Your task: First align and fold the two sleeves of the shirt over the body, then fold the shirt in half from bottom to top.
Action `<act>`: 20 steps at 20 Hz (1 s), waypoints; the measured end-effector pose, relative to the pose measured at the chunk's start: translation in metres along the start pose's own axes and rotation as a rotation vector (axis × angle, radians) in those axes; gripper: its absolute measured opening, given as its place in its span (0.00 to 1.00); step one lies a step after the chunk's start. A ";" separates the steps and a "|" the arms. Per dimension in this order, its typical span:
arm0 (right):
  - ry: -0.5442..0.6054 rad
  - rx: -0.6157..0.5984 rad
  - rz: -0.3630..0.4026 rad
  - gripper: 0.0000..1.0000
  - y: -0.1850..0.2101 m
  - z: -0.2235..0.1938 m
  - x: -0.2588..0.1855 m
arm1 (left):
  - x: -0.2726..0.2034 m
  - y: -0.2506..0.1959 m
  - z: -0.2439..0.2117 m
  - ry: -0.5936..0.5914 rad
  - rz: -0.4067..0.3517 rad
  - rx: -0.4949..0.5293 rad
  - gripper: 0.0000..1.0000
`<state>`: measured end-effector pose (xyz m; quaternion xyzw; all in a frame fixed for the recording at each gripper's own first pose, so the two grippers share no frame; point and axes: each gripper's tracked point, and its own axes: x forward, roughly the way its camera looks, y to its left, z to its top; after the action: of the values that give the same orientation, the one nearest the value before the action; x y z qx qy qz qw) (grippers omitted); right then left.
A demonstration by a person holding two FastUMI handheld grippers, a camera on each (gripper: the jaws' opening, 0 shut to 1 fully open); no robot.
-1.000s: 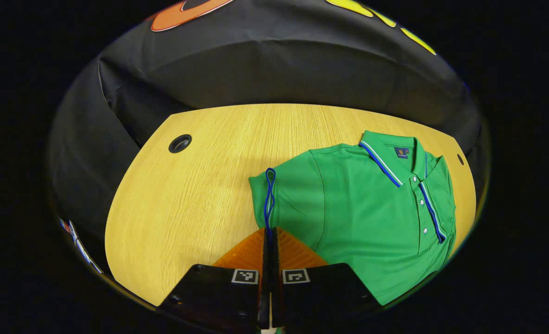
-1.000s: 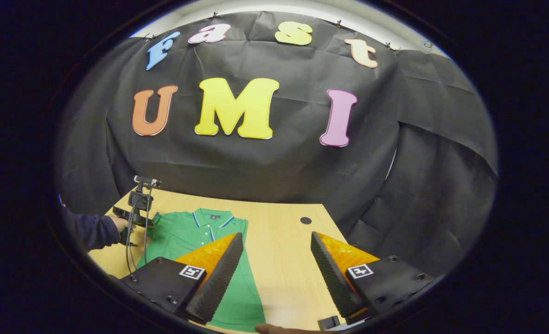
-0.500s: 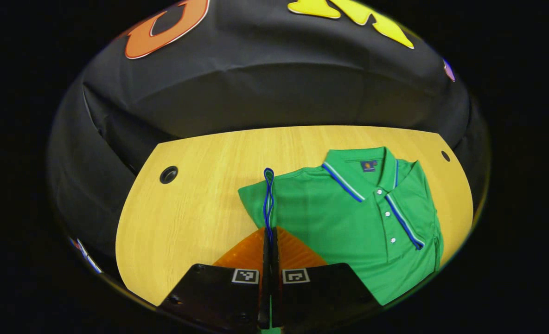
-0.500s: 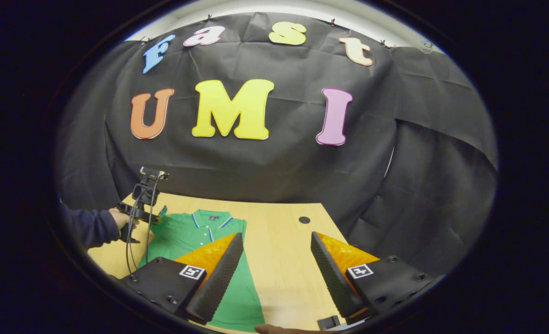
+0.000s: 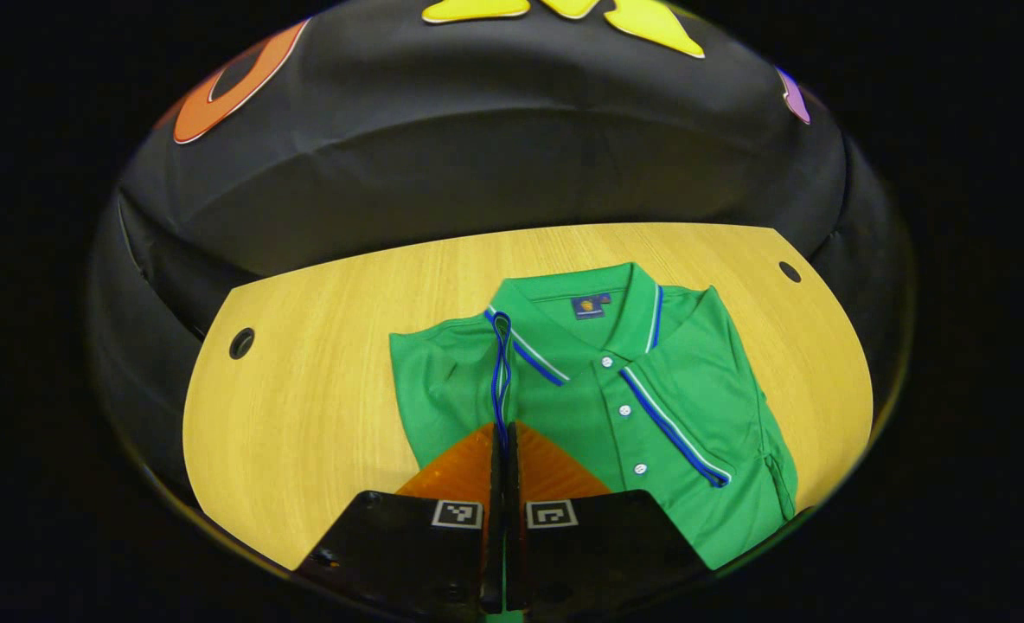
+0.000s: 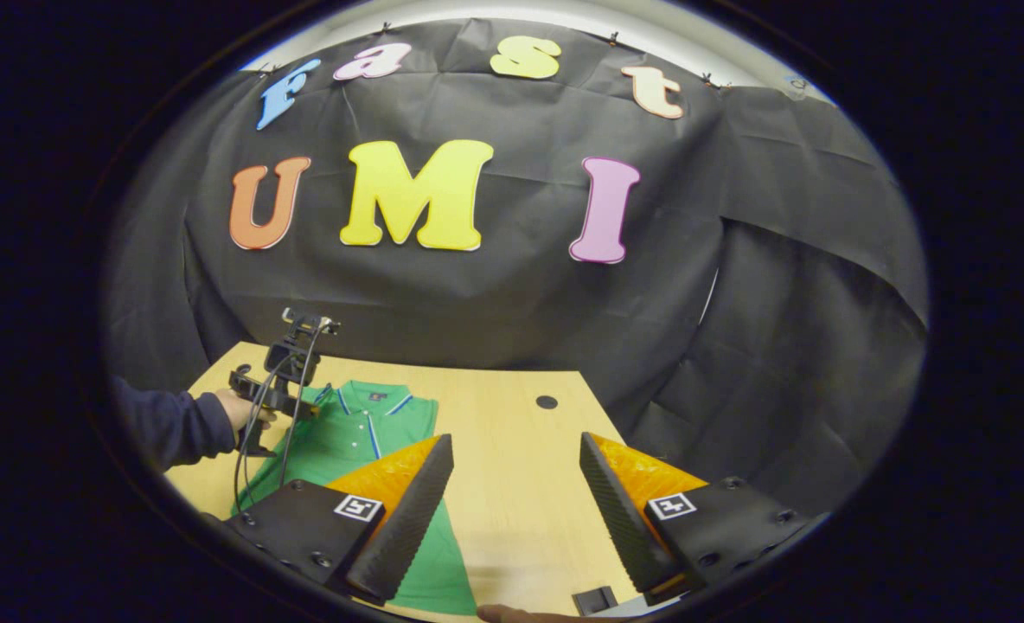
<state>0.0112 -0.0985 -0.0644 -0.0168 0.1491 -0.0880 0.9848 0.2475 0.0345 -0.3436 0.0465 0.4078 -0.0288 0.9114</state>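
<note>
A green polo shirt [image 5: 650,381] with blue-striped collar lies flat on the wooden table [image 5: 304,415], buttons up. My left gripper [image 5: 502,441] is shut on the blue-trimmed cuff [image 5: 502,363] of one sleeve, which it holds lifted over the shirt's body beside the collar. In the right gripper view the same shirt [image 6: 365,424] lies at the lower left, with the left gripper [image 6: 283,394] above its shoulder in a person's hand [image 6: 235,411]. My right gripper [image 6: 515,439] hangs open over bare table to the right of the shirt, nothing between its fingers.
The table has round cable holes at its back corners [image 5: 241,343] [image 5: 790,272] [image 6: 547,401]. Black cloth walls close in behind and to both sides. A dark sleeve [image 6: 166,428] reaches in from the left, and a cable dangles from the left gripper.
The left gripper has carried the sleeve cuff from beside the shirt's edge inward over the body, up to the collar. The right gripper has stayed open and almost still.
</note>
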 end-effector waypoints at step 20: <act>0.043 0.046 0.010 0.93 0.002 -0.008 0.008 | -0.040 -0.031 0.007 -0.072 -0.124 -0.117 0.70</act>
<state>0.0164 -0.0981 -0.0745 0.0084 0.1681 -0.0870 0.9819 0.2234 0.0034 -0.3108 -0.0331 0.3778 -0.0629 0.9232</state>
